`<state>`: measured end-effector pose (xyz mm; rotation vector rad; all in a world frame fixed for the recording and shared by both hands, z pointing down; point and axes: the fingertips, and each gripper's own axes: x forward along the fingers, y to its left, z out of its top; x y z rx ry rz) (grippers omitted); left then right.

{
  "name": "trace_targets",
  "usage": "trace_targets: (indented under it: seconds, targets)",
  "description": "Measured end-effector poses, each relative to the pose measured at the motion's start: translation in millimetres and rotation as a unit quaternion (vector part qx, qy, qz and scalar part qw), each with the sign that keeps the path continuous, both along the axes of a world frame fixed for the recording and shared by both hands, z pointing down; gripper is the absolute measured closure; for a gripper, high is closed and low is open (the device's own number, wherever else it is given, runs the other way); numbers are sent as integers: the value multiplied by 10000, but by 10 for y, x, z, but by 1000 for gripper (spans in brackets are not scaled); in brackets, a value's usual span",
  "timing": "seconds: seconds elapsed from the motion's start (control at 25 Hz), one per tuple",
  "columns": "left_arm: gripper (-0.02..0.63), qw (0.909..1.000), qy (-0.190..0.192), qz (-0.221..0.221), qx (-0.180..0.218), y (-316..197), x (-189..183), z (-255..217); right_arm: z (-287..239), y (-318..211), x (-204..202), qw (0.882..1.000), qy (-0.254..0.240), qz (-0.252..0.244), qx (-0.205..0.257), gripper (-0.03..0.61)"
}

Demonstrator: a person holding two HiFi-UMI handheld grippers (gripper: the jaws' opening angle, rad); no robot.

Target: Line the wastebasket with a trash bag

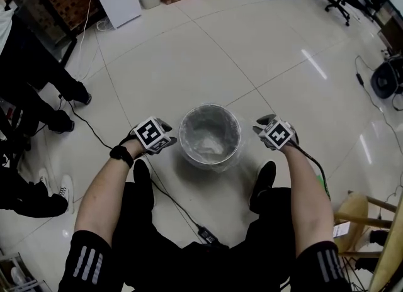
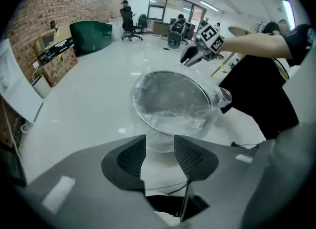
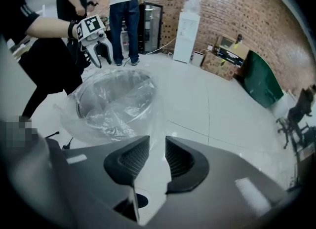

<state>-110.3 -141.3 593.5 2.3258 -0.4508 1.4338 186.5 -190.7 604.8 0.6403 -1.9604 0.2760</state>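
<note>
Wastebasket stood on floor, centre. Trash bag sat inside, hem folded over rim. Left gripper at 9 o'clock, right gripper at 3 o'clock: both released, empty. Film likely light, limp, slippery; pinch hem at rim.

Left gripper, lower centre: two dark ribbed jaws stood apart, with nothing pressed between them. Wastebasket, centre, round, on pale tiled floor, seen past the jaws; clear trash bag lay inside it and draped over its rim, bunched at the right edge. Right gripper, upper centre-right above the far rim, carried on a bare arm from the right edge; brick wall upper left, a green bulk before it, office chairs at the top.
</note>
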Motion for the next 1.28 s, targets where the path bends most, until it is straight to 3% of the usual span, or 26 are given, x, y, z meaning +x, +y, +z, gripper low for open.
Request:
trace_targets:
  seconds: [0.24, 0.4, 0.56, 0.72, 0.88, 1.08, 1.28]
  targets:
    - [375, 9984, -179, 534, 6, 363, 133, 104, -133, 127, -25, 9995, 102, -266, 101, 463]
    - [366, 9967, -474, 610, 235, 429, 104, 219, -134, 354, -77, 9905, 475, -1262, 262, 445]
    - [344, 9949, -608, 674, 440, 440, 174, 301, -66, 544, -248, 9841, 399, -1715, 235, 412]
    - [337, 9943, -654, 639, 546, 341, 192, 333, 178, 679, -390, 9745, 624, -2152, 103, 396]
    - [331, 9946, -697, 648, 410, 336, 118, 442, 378, 654, -465, 9803, 408, -1929, -120, 396]
    - [324, 9926, -627, 737, 728, 217, 211, 527, 497, 555, -529, 9898, -214, -1349, -409, 396]
    - [323, 9936, -668, 645, 650, 115, 154, 741, 739, 543, -549, 9893, -82, -1331, -600, 396]
